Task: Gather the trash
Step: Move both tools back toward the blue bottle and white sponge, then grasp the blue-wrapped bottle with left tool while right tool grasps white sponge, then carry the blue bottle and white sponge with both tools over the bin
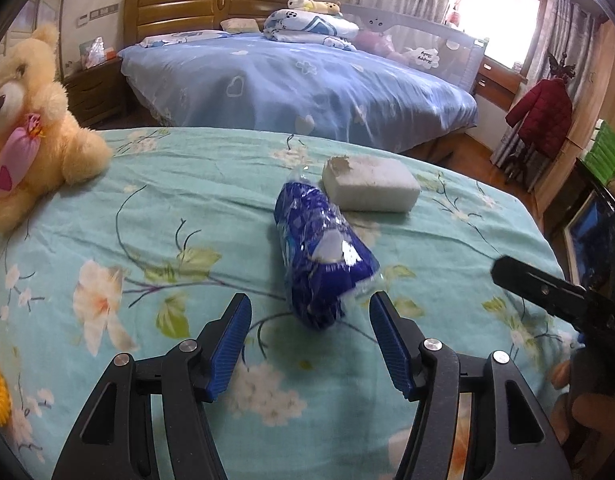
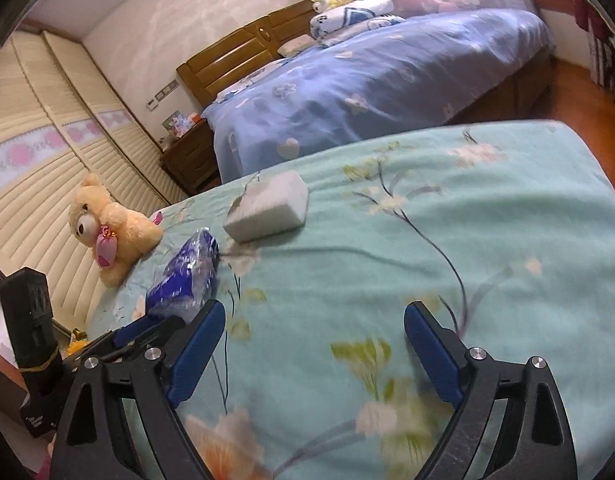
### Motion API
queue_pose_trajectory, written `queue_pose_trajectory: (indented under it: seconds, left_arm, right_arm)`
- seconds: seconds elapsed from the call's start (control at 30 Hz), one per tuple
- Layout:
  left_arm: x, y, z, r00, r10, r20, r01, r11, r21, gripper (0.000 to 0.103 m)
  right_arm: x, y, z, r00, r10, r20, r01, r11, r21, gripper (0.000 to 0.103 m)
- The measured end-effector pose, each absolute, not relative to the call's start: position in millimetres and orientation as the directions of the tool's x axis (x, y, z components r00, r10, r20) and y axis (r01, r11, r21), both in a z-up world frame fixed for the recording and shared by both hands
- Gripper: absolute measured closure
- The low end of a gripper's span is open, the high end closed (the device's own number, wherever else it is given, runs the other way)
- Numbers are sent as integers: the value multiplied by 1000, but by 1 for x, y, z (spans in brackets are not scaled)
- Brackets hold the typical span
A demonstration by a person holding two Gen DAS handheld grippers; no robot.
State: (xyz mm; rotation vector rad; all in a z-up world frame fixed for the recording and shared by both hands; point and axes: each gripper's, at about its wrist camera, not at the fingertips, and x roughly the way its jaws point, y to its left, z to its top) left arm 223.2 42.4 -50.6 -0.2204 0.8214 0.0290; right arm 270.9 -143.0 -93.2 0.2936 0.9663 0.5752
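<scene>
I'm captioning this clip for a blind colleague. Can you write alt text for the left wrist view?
The open left gripper approaches a crumpled blue plastic wrapper lying on a floral green bedspread, its near end between the blue fingertips, untouched. A chipped white foam block lies just beyond the wrapper, a teddy bear sits far left, and a blue bed stands behind.

Both wrist views tilt down, close over the floral bed (image 1: 107, 208). The left looks straight at the blue packet (image 1: 323, 256) near its fingers; the right sits further right, rolled. Shared: packet, white block (image 1: 371, 184), teddy (image 1: 31, 120).
</scene>
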Motion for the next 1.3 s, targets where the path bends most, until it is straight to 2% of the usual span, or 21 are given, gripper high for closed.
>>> queue_pose_trajectory:
  seconds: [0.07, 0.1, 0.13, 0.23, 0.43, 0.63, 0.7, 0.77, 0.8, 0.83, 1.1, 1.3]
  left_arm:
    - [228, 43, -53, 683, -68, -727, -101, 977, -187, 55]
    - [231, 44, -54, 679, -79, -730, -94, 977, -192, 71]
    - [233, 45, -56, 675, -82, -733, -91, 977, -193, 81]
    - [234, 48, -56, 682, -89, -726, -87, 975, -202, 85]
    - [227, 64, -52, 716, -51, -696, -115, 975, -190, 88]
    - [229, 75, -61, 699, -84, -710, -138, 959, -249, 88]
    - [230, 76, -62, 697, -86, -712, -137, 959, -249, 88]
    - [231, 76, -62, 697, -92, -712, -134, 958, -255, 88]
    - [232, 77, -63, 696, -95, -712, -134, 957, -258, 88]
    - [232, 77, -63, 696, -97, -711, -133, 956, -260, 88]
    - [226, 72, -60, 704, -82, -706, -125, 963, -237, 88]
    - [207, 53, -55, 704, -126, -699, -73, 966, -248, 88]
  right_arm:
    - [279, -136, -95, 429, 584, -689, -340, 811, 476, 11]
    - [282, -132, -96, 425, 589, -687, -349, 807, 475, 11]
    - [285, -128, -97, 422, 590, -688, -355, 806, 474, 11]
    - [295, -113, -101, 407, 593, -694, -384, 801, 460, 11]
    - [316, -88, -102, 401, 590, -700, -425, 797, 429, 18]
    - [338, -69, -109, 379, 575, -725, -439, 802, 406, 37]
    - [342, -65, -108, 381, 569, -729, -452, 802, 390, 49]
    - [343, -61, -108, 378, 566, -733, -467, 800, 377, 54]
    - [341, -60, -108, 376, 561, -737, -474, 800, 367, 64]
    - [341, -59, -108, 369, 561, -741, -479, 798, 365, 80]
    - [306, -79, -101, 382, 571, -727, -465, 798, 383, 83]
    - [272, -113, -93, 411, 564, -716, -406, 817, 410, 83]
